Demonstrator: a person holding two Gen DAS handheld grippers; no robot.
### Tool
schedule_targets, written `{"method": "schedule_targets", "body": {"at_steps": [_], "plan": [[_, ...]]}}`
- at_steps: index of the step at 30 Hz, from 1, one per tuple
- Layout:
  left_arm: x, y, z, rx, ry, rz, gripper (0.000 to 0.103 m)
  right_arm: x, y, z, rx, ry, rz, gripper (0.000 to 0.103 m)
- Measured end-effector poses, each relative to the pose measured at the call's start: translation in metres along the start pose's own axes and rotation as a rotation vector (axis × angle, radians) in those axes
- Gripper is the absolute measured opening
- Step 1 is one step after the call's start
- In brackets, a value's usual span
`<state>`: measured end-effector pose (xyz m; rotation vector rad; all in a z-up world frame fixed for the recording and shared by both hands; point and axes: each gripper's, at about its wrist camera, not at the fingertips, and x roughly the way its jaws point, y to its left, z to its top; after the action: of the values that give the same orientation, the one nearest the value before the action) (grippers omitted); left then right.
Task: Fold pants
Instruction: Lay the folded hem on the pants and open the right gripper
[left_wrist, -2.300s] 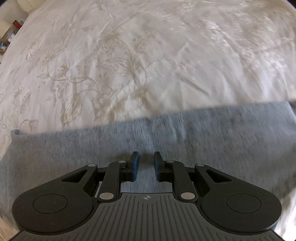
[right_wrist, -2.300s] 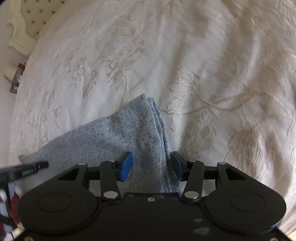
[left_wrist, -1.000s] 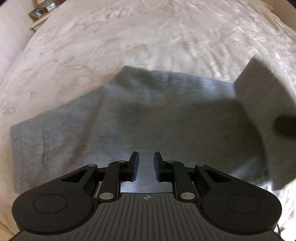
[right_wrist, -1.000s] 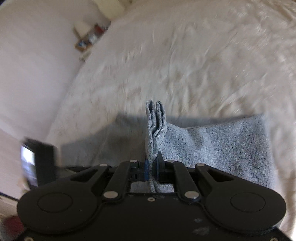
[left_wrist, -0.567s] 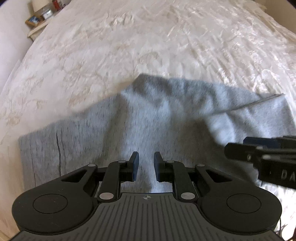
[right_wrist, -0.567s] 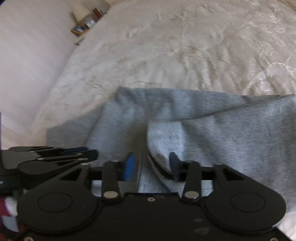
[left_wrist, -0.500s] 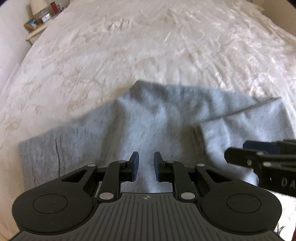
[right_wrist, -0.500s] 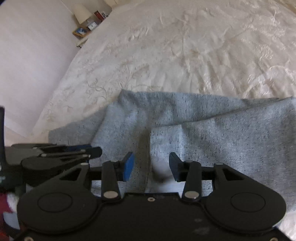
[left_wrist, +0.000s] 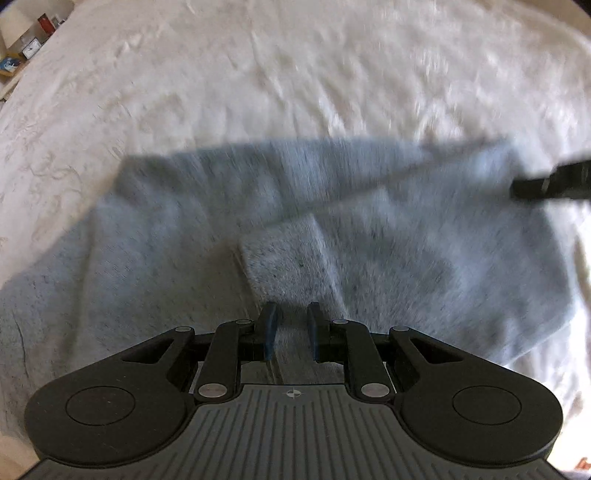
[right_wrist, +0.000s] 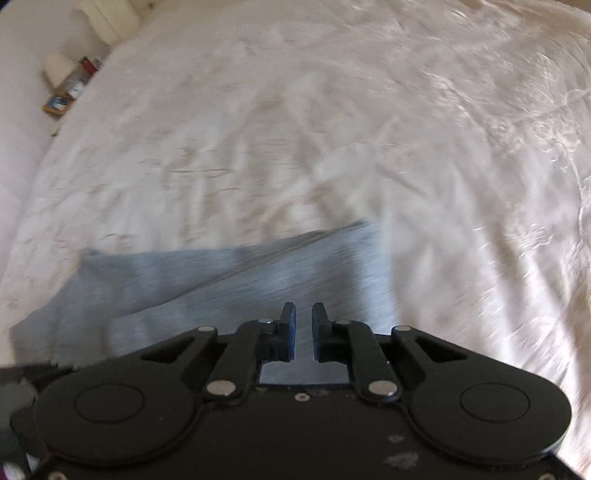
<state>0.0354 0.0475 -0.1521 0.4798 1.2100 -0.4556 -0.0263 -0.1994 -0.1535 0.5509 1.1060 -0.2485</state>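
Note:
The grey pants (left_wrist: 258, 229) lie on the white bed, one end folded over so a doubled flap (left_wrist: 295, 258) rests on top. My left gripper (left_wrist: 290, 328) hovers over the near edge of that flap, jaws a little apart, holding nothing. My right gripper (right_wrist: 303, 325) is over the pants (right_wrist: 221, 273) near their right end, jaws narrowly apart and empty. Its tip shows blurred at the right edge of the left wrist view (left_wrist: 550, 181). Both views are motion-blurred.
The white embroidered bedspread (right_wrist: 332, 129) fills both views beyond the pants. A bedside table with a lamp and small items (right_wrist: 70, 85) stands at the far left past the bed's edge; it also shows in the left wrist view (left_wrist: 22, 48).
My right gripper let go of the pants' end, which now lies folded over, then narrowed its jaws and moved right. My left gripper moved in over the folded flap.

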Motion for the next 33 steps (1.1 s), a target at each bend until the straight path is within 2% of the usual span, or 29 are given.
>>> {"method": "schedule_targets", "body": {"at_steps": [2, 4, 9, 13, 17, 20, 24, 27, 31, 33], "plan": [[0.010, -0.006, -0.003, 0.020, 0.013, 0.032, 0.018, 0.014, -0.012, 0.008, 0.010, 0.028, -0.017, 0.011], [0.015, -0.009, -0.003, 0.029, 0.022, 0.051, 0.018, 0.024, -0.021, 0.014, 0.013, 0.054, -0.032, 0.006], [0.017, -0.011, 0.002, 0.011, 0.055, 0.081, 0.018, 0.035, -0.026, 0.016, -0.026, 0.075, -0.023, 0.007], [0.017, -0.012, 0.004, -0.021, 0.071, 0.105, 0.018, 0.016, -0.017, 0.013, -0.090, 0.039, 0.012, 0.014], [0.015, -0.012, 0.002, -0.041, 0.081, 0.127, 0.018, -0.012, -0.013, -0.002, -0.195, 0.018, 0.061, 0.015], [0.011, -0.013, 0.001, -0.054, 0.085, 0.150, 0.018, -0.021, -0.015, -0.021, -0.245, 0.036, 0.073, 0.015], [0.001, -0.016, -0.004, -0.070, 0.083, 0.178, 0.018, -0.016, -0.022, -0.049, -0.265, 0.091, 0.075, 0.015], [-0.012, -0.016, -0.016, -0.091, 0.075, 0.188, 0.018, -0.017, -0.025, -0.060, -0.251, 0.098, 0.071, 0.015], [-0.040, -0.007, -0.036, -0.142, 0.039, 0.212, 0.018, -0.033, -0.022, -0.062, -0.243, 0.061, 0.110, 0.022], [-0.053, 0.002, -0.043, -0.165, 0.016, 0.229, 0.018, -0.044, -0.014, -0.061, -0.271, 0.017, 0.140, 0.030]]}}
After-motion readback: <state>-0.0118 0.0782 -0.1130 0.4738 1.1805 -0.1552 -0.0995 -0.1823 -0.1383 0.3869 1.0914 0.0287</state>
